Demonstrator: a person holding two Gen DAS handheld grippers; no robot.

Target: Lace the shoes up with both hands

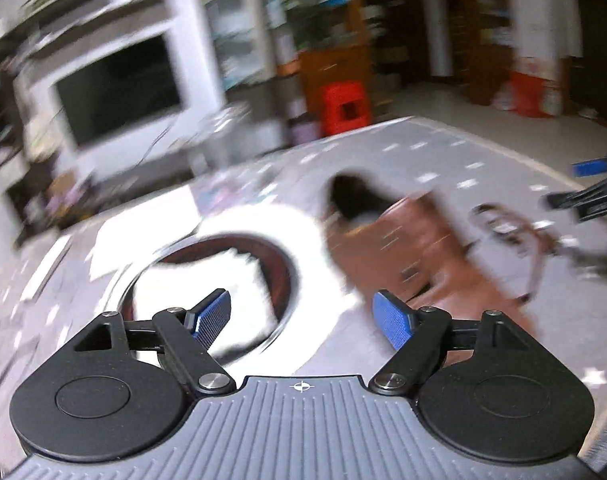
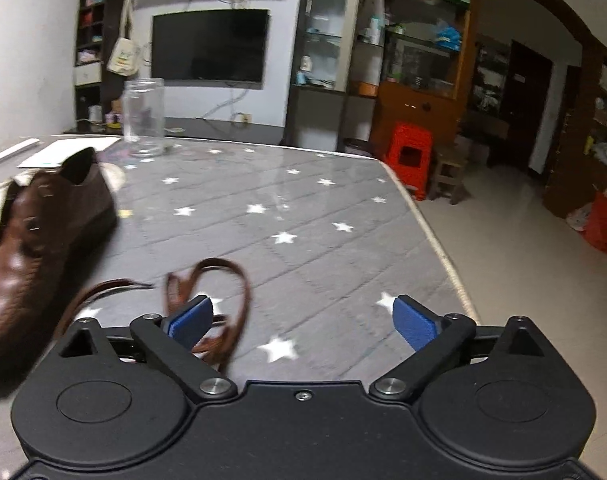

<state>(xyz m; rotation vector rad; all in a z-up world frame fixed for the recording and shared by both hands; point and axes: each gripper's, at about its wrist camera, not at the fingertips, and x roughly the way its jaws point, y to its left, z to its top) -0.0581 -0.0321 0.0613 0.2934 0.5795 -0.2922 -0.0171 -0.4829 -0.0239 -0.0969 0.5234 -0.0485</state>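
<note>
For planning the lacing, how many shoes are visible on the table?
1. The brown shoe lies at the left on the star-patterned table, with its lace loose beside it. A second shoe may be outside the view.

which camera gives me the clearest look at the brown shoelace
The right wrist view. There the brown shoelace lies sharp and close on the star-patterned table, looped beside the right tool. The left wrist view shows only a motion-blurred tangle to the right of the shoe.
</note>
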